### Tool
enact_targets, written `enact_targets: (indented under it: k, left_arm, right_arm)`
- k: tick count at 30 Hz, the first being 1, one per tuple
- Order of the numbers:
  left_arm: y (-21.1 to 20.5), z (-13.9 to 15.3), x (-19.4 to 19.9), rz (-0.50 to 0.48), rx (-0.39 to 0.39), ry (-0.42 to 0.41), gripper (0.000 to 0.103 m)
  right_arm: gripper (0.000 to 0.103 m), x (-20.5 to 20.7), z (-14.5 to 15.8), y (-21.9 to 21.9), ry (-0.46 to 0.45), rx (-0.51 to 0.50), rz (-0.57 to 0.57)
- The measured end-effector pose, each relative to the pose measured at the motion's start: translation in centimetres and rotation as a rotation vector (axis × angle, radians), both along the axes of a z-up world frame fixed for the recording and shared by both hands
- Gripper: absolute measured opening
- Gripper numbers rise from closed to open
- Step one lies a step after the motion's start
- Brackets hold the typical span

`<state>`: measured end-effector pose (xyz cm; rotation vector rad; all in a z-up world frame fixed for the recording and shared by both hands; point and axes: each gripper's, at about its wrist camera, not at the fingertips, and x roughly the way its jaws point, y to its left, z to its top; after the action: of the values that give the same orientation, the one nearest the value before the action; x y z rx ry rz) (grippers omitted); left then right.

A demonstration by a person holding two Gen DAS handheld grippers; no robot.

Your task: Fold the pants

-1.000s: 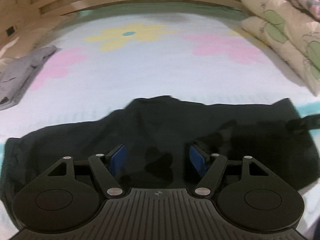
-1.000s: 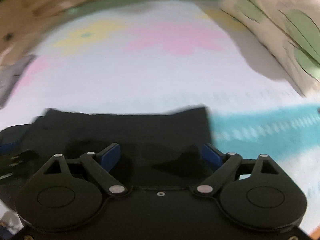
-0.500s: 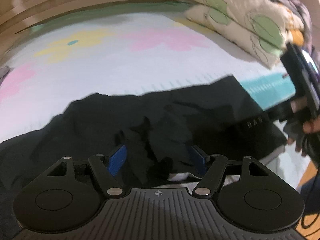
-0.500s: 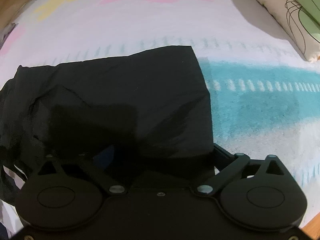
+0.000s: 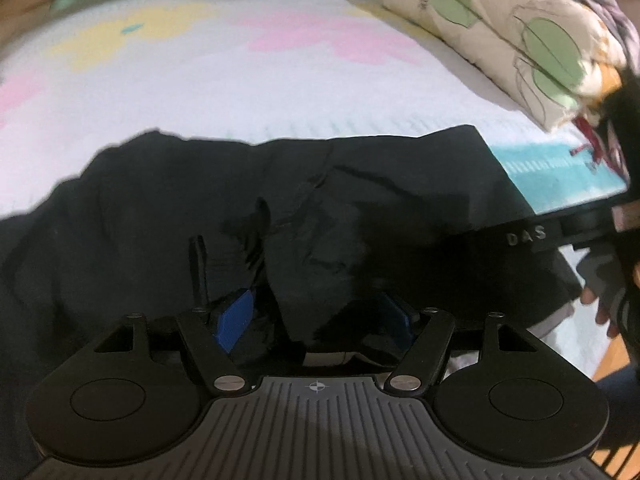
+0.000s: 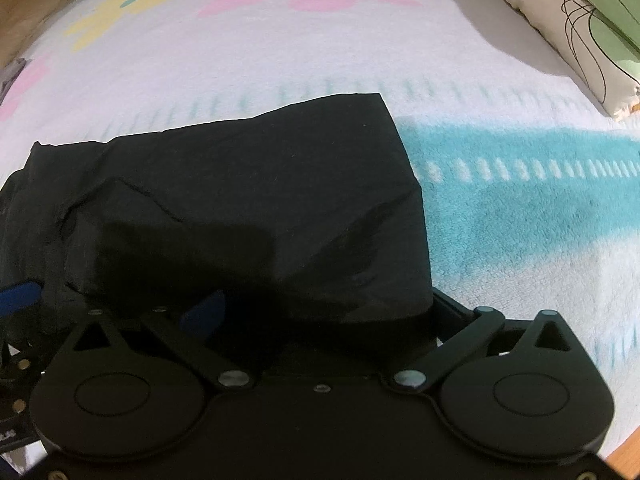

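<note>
Two claws hang low over the black pants, which lie spread across the bed on a pale flowered cover, near its front edge, with patterned pillows stacked off to the right. The left claw stands partly open with a raised ridge of cloth between its blue pads; I can't tell whether they press on it. The right claw has just been opening and now stands as wide as it goes, straddling the squared end of the pants with the fabric draped over the gap between its fingers, not pinched. A gloved hand carries that right claw at the picture's edge.

The cloth looks thin, limp and rather slick, light enough to lift easily but with no stiffness, so it should sag and slide once raised. I'd judge the best hold to be at the corners of that squared end and along the near edge, pinching all the layers together so that none slips out when the fold is carried over.
</note>
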<state>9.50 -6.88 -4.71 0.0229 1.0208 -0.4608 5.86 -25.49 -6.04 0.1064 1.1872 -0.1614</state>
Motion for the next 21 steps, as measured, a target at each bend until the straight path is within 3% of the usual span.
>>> enact_targets:
  k: [9,12,16,18,21]
  left_arm:
    - [0.1,1.5,-1.3,0.006,-0.059,-0.023,0.067]
    - [-0.3,1.2,-1.3,-0.011,-0.035,0.004,0.067]
    - [0.0,0.3,-0.8,0.035,-0.044,0.057,0.067]
    - [-0.1,0.5,-0.6,0.059,-0.063,0.061,0.057]
    - [-0.5,0.9,-0.5,0.076,-0.082,0.06,0.031]
  right_arm:
    - [0.103,1.5,0.0,-1.1,0.037,0.03,-0.002]
    - [0.103,2.7,-0.5,-2.0,0.05,0.048,-0.016]
    - [0.103,3.2,-0.2,-2.6,0.06,0.081,-0.03]
    - [0.102,3.3,-0.1,-2.9,0.063,0.097,-0.031]
    - [0.102,3.6,0.0,-3.6,0.068,0.116,-0.034]
